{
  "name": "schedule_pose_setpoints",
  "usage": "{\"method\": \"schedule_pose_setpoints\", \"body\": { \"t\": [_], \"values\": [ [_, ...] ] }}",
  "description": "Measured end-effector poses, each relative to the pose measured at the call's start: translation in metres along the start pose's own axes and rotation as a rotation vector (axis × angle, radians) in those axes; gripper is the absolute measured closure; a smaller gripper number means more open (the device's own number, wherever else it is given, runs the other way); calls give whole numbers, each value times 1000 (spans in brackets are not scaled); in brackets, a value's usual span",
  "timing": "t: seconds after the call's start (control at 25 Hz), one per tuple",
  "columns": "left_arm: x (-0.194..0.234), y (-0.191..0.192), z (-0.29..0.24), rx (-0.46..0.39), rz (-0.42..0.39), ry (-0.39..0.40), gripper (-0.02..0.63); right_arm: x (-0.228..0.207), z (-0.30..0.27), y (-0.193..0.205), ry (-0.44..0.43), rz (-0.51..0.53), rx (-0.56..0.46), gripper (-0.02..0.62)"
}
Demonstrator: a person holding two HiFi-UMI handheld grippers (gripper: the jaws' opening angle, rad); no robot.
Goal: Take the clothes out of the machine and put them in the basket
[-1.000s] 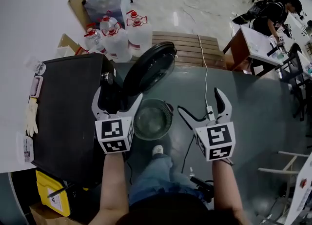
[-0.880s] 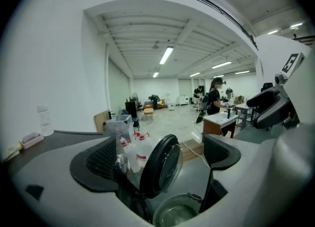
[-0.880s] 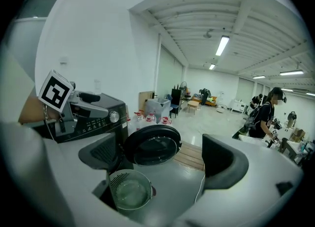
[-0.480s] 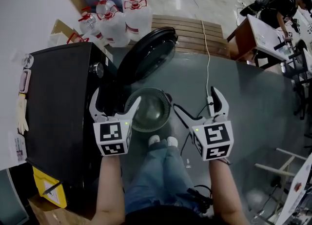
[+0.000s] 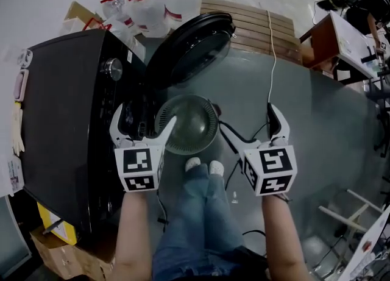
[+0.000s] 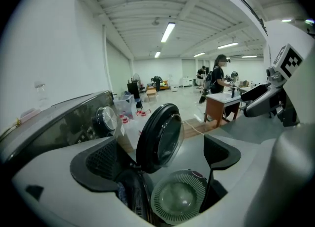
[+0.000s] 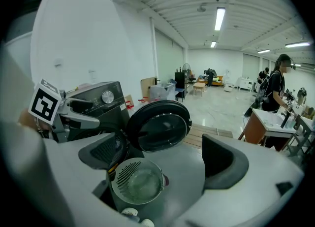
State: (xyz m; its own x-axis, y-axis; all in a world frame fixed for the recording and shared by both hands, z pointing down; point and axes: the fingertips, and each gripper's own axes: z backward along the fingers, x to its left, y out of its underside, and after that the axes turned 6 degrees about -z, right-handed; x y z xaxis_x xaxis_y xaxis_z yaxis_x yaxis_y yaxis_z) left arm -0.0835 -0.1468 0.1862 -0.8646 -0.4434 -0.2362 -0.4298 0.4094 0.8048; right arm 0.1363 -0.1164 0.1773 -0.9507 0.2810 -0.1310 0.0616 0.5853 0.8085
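Basket (image 5: 186,124): on floor (image 5: 304,115) beside machine (image 5: 67,121), door (image 5: 195,48) open.
Left hand-held gripper (image 5: 144,119): jaws wide, empty.
Right hand-held gripper (image 5: 248,125): jaws wide, empty.

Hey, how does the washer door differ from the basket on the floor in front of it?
The washer door is black with a dark glass centre; the basket is pale with a slotted rim. The door is swung open, standing on edge; the basket sits flat on the floor, mouth up and empty. Both are round.

Blk machine (image 5: 61,127), grey-green slotted basket (image 5: 201,106), gry floor (image 5: 311,127), blue jeans (image 5: 201,213), wht shoes (image 5: 204,167)
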Motion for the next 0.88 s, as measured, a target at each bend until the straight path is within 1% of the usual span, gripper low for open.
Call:
{"method": "schedule_pose_setpoints", "body": {
  "t": [0.2, 0.36, 0.44, 0.6, 0.72, 0.88],
  "values": [
    [-21, 34, -19, 46, -7, 27, 48, -12, -26, 33, -11, -24, 25, 56],
    [-41, 65, -39, 89, 23, 43, 48, -17, -47, 57, -28, -18, 37, 55],
    [-51, 79, -49, 100, 33, 54, 48, -19, -56, 70, -33, -5, 46, 55],
    [-68, 107, -69, 121, 24, 82, 48, -23, -74, 96, -37, 8, 63, 55],
    [-74, 127, -82, 129, 33, 94, 48, -22, -88, 116, -42, 5, 82, 56],
    [-76, 154, -97, 131, 47, 92, 48, -16, -108, 143, -50, 2, 110, 55]
  ]
}}
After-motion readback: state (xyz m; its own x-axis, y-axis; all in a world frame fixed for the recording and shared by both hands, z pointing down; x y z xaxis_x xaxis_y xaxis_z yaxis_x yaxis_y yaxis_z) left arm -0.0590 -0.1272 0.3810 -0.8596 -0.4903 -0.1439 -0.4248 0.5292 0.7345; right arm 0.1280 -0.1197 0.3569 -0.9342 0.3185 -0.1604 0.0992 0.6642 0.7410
